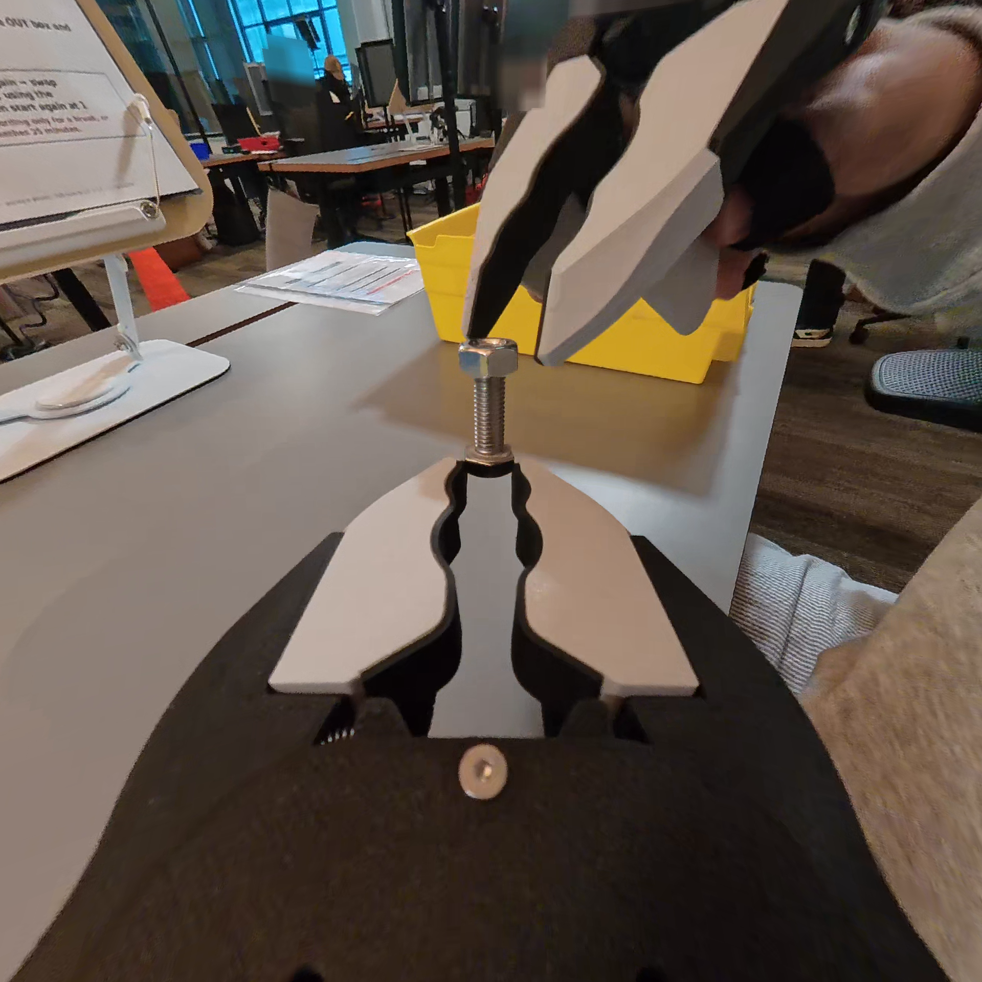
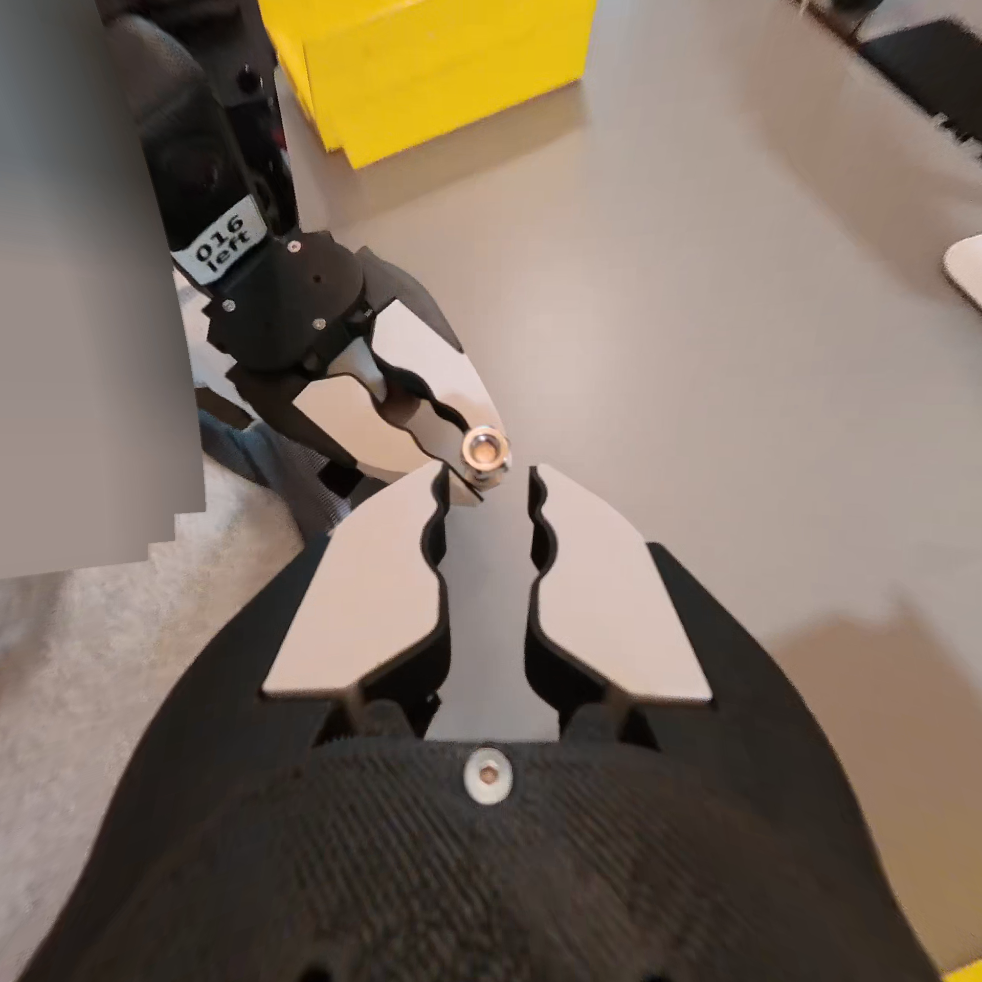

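Left wrist view: left gripper [image 1: 488, 467] pinches upright bolt [image 1: 489, 409] — right gripper [image 1: 510, 345] spread above; white label.

Yellow bin [image 1: 611, 340] just behind upright bolt [image 1: 488, 404]

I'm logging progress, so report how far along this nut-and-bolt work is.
Done: the silver hex nut sits on the top end of the upright threaded steel bolt.
In hand: the left hand-held gripper clamps the bolt's lower end. The right hand-held gripper is open at the nut, one fingertip touching it.
Left: the thread below the nut is all bare. The yellow plastic bin stands behind.
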{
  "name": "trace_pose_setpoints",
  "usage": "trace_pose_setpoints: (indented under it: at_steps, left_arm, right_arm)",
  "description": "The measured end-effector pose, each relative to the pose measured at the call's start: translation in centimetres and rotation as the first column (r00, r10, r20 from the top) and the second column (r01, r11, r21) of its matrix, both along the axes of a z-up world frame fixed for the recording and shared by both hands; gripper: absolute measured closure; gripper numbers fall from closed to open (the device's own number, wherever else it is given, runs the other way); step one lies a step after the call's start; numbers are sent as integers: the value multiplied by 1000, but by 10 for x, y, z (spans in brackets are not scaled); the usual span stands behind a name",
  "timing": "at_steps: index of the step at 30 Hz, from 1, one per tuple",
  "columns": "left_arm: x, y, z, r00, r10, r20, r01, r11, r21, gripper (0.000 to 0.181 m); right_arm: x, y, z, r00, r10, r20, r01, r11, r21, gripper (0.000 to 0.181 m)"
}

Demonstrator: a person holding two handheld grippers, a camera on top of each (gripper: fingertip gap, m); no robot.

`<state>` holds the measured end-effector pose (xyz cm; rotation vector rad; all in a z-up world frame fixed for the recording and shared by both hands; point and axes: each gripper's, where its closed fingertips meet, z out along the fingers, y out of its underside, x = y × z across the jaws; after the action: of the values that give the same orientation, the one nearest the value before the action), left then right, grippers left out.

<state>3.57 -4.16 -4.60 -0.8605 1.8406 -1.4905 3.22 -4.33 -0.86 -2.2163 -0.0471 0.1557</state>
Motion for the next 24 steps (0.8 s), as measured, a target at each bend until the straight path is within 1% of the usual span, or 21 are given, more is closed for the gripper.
trace_pose_setpoints:
  at_steps: [3, 7, 11, 13, 15, 16, 18, 19, 20, 21, 22, 24]
  left_arm:
    - [0, 2, -1, 1000, 14, -10, -14, 1000, -1, 165]
    - [-1, 2, -1, 1000, 16, 2, -16, 1000, 6, 165]
    - [-2, 3, 1, 1000, 1, 21, -1, 1000, 1, 165]
    - [-4, -1, 3, 999, -46, 2, 46, 998, -50, 165]
    - [-8, -5, 5, 994, -109, -24, 106, 987, -121, 165]
    - [-10, -8, 5, 988, -147, -40, 140, 978, -152, 165]
    - [-16, -15, 6, 974, -219, -63, 202, 957, -207, 165]
    - [-21, -20, 7, 961, -272, -59, 252, 940, -231, 165]
    - [-26, -24, 9, 948, -314, -51, 292, 923, -249, 165]
    - [-25, -25, 9, 950, -307, -51, 285, 925, -249, 165]
    - [-25, -26, 9, 951, -305, -49, 286, 928, -240, 165]
    - [-27, -28, 10, 952, -305, -28, 293, 934, -204, 165]
  right_arm:
    - [-4, 6, 0, 1000, 9, 6, -8, 995, -99, 154]
    - [-3, 8, -5, 999, 10, 35, -2, 976, -216, 161]
    - [-4, 7, -6, 997, 43, 61, -24, 957, -289, 164]
    - [-6, 6, -3, 988, 117, 105, -81, 951, -298, 164]
    - [-9, 4, -1, 959, 230, 165, -170, 934, -313, 164]
    - [-11, 2, 0, 928, 308, 209, -234, 919, -319, 164]
    - [-18, -4, 3, 831, 476, 290, -379, 864, -332, 163]
    - [-22, -7, 5, 779, 544, 313, -447, 831, -331, 163]
    - [-25, -9, 7, 745, 581, 327, -488, 809, -327, 164]
    - [-24, -11, 8, 740, 589, 324, -493, 803, -335, 164]
    - [-23, -14, 10, 750, 589, 300, -490, 800, -346, 163]
    - [-18, -16, 18, 785, 550, 287, -463, 827, -318, 163]
